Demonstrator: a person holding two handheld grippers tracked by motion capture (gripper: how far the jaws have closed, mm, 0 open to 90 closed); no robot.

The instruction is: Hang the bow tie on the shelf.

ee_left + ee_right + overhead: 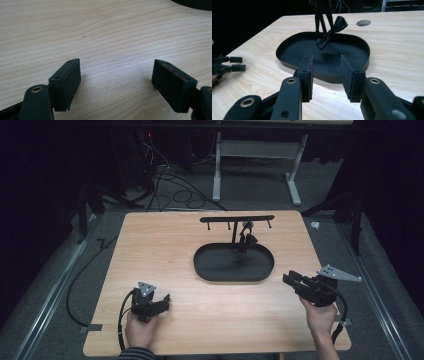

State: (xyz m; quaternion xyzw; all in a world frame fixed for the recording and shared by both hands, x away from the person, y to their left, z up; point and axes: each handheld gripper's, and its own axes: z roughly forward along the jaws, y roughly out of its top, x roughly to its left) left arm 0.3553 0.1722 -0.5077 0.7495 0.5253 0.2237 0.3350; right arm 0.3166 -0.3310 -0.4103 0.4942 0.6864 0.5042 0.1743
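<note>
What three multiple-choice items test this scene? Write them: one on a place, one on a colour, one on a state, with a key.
1. Where does the black tray sit?
A. middle of the wooden table
B. on the floor
C. in a hand

2. What colour is the bow tie that hangs from the stand?
A. red
B. black
C. white

3. How do the jaws of the right gripper stand?
A. shut on the bow tie
B. shut on the tray's rim
C. apart, with nothing between them

Key: 1 A, the high view shows it mid-table; 2 B, it looks glossy black in the right gripper view; 3 C, the tray shows through the gap.
</note>
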